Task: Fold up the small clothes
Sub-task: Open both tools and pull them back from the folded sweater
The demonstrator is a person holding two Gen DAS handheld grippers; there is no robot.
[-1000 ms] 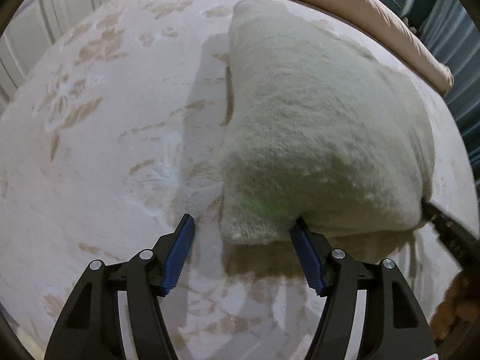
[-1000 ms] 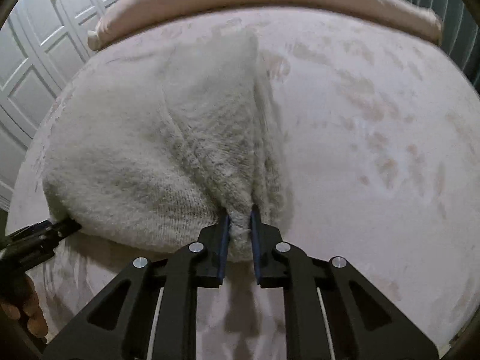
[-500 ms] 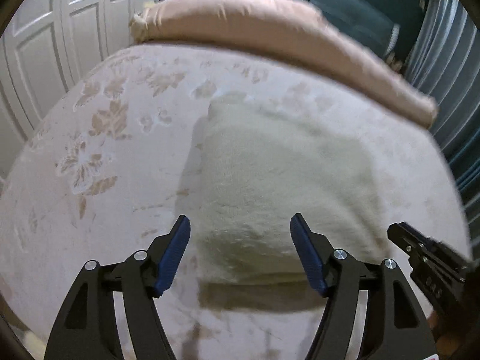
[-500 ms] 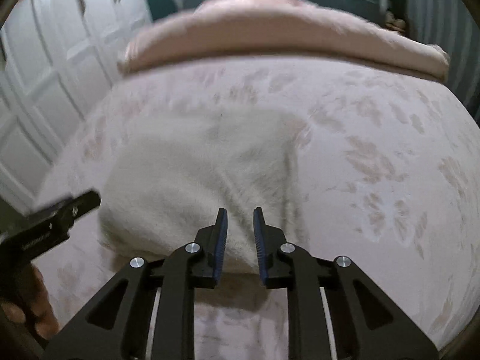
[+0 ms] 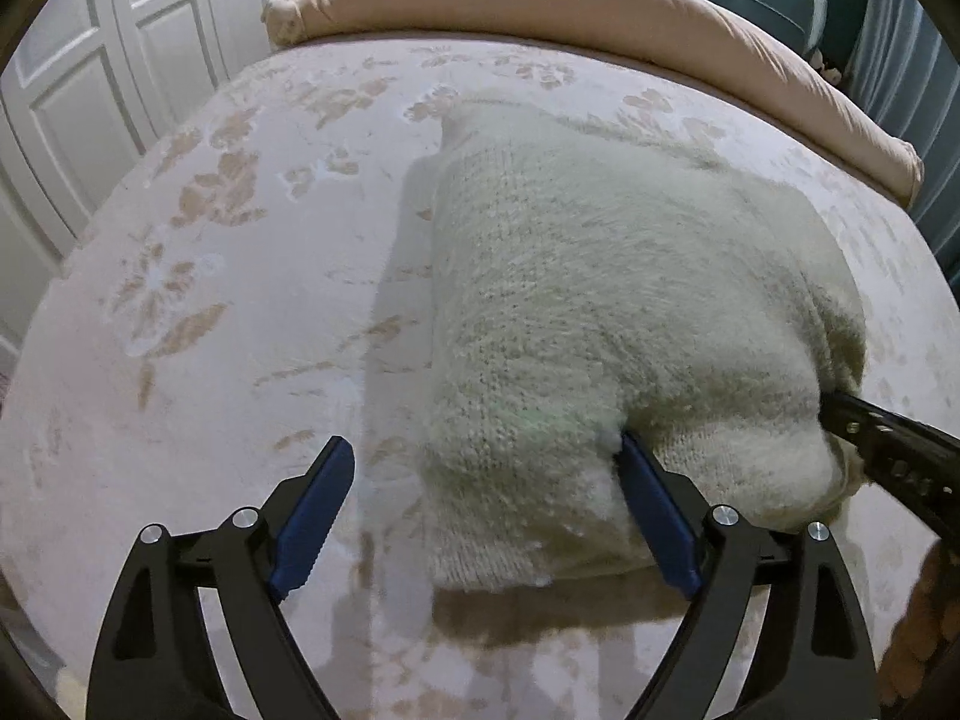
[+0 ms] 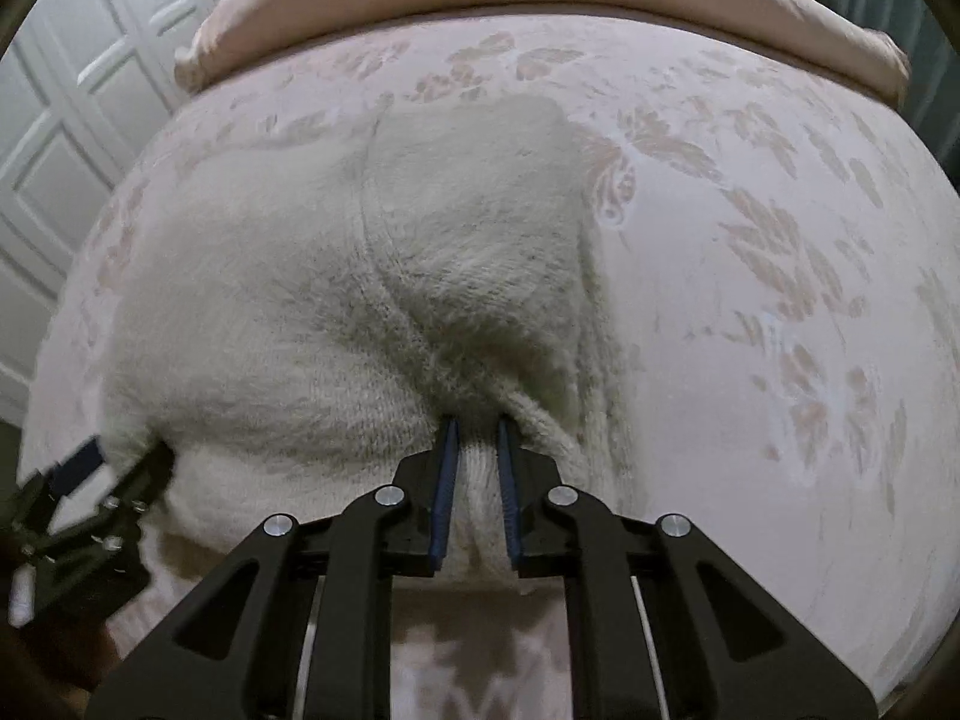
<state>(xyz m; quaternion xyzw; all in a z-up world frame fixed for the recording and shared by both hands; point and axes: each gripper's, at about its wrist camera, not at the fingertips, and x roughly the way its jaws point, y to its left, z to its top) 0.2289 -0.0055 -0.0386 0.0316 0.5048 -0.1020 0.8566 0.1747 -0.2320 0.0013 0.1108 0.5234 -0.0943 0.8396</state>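
A cream fuzzy knit sweater (image 5: pixel 600 312) lies folded on the bed; it also fills the left and middle of the right wrist view (image 6: pixel 336 312). My left gripper (image 5: pixel 486 468) is open at the sweater's near left corner, its right finger (image 5: pixel 657 531) pressed into the knit, its left finger (image 5: pixel 312 516) over bare bedspread. My right gripper (image 6: pixel 475 438) is shut on the sweater's near edge, with a ridge of knit pinched between the blue pads. The right gripper also shows at the right edge of the left wrist view (image 5: pixel 840 414).
The bedspread (image 5: pixel 210 330) is pale pink with a tan flower pattern. A peach rolled duvet (image 5: pixel 570 6) lies along the far edge. White panelled doors (image 5: pixel 90 78) stand at the left. Dark teal curtains (image 5: pixel 900 42) hang at the far right.
Half a second ago both grippers were raised and back from the sweater, and the right one gripped nothing. Now both are back down at its near edge and the right pinches the knit again.
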